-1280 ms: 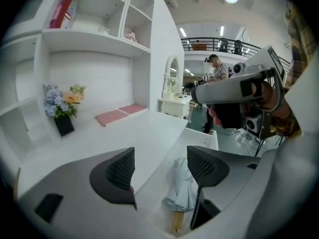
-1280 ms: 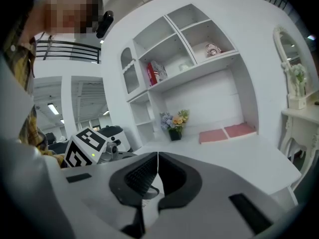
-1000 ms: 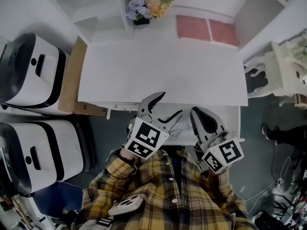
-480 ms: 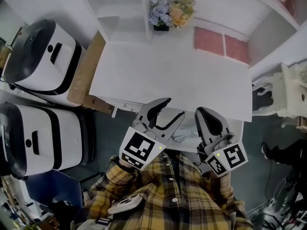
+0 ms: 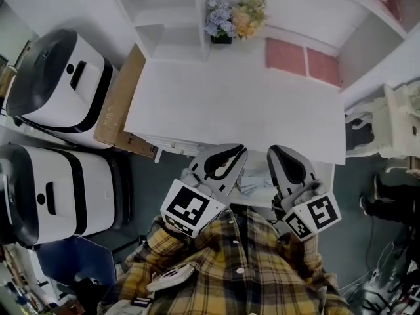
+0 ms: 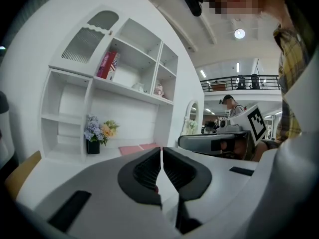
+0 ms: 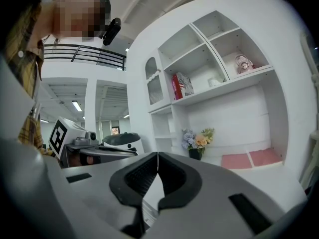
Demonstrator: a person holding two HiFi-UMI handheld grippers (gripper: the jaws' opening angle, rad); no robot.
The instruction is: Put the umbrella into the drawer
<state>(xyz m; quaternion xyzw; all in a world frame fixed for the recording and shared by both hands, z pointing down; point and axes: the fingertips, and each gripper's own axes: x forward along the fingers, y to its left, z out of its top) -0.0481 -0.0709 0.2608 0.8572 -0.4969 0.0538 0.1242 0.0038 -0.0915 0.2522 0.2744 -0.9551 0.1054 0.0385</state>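
No umbrella shows in any view. My left gripper (image 5: 240, 150) hovers at the front edge of the white desk (image 5: 230, 104). Its jaws have just been closing and now meet with nothing between them; in the left gripper view (image 6: 162, 152) the pads touch. My right gripper (image 5: 275, 151) is beside it, to the right, also shut and empty, and its pads meet in the right gripper view (image 7: 158, 157). Below the desk's front edge, a white drawer (image 5: 254, 190) shows between the two grippers, mostly hidden by them.
A pot of flowers (image 5: 231, 17) and two pink mats (image 5: 302, 59) sit at the back of the desk under white shelves (image 5: 164, 12). Two white-and-black machines (image 5: 56, 84) and a cardboard sheet (image 5: 118, 100) stand to the left. White furniture (image 5: 397, 120) stands to the right.
The left gripper's jaws went from wide open to shut, with nothing in them. Both grippers rose a little towards the desk edge. The right jaws stayed shut.
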